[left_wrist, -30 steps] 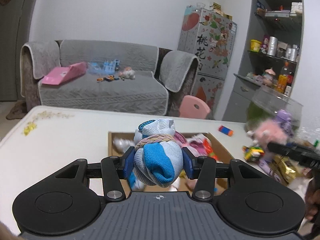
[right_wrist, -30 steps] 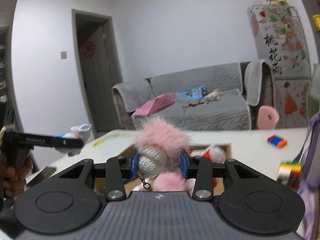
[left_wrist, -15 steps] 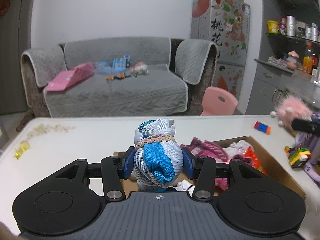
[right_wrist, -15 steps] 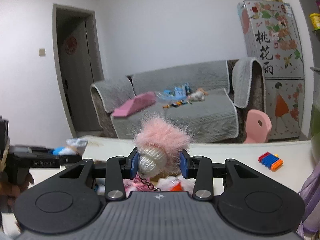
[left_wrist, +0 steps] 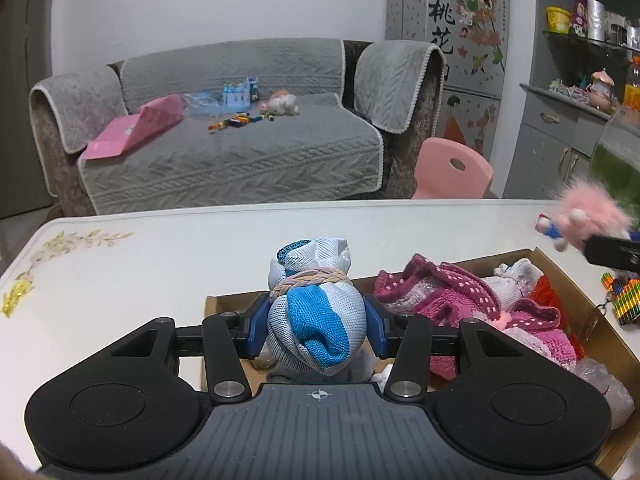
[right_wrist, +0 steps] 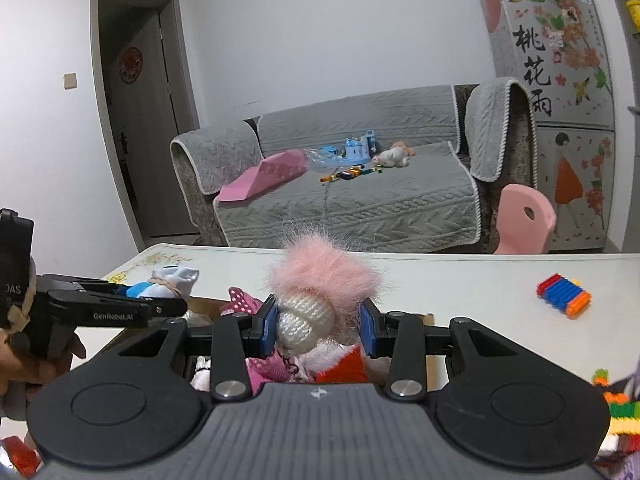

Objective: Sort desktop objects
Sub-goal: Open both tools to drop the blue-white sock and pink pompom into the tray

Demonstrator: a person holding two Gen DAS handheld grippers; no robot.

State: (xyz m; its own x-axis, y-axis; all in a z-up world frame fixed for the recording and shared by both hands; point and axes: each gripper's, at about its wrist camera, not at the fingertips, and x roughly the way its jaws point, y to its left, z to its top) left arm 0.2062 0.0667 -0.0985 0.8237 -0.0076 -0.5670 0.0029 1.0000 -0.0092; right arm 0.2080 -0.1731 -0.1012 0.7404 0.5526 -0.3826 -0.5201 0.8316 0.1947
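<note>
Both loads now brought over brown cardboard box (left_wrist: pixel 568 276) (drop pending): blue-and-white knitted sock bundle (left_wrist: pixel 316 320) is clamped in left gripper (left_wrist: pixel 316 330), pink fluffy knitted keychain toy (right_wrist: pixel 320 300) in right gripper (right_wrist: pixel 320 330).

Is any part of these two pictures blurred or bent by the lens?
Left wrist view: the pink furry toy at the right edge is motion-blurred, while the sock bundle is sharp. Right wrist view: the door frame curves from fisheye distortion; the block pile at the right edge is smeared.
</note>
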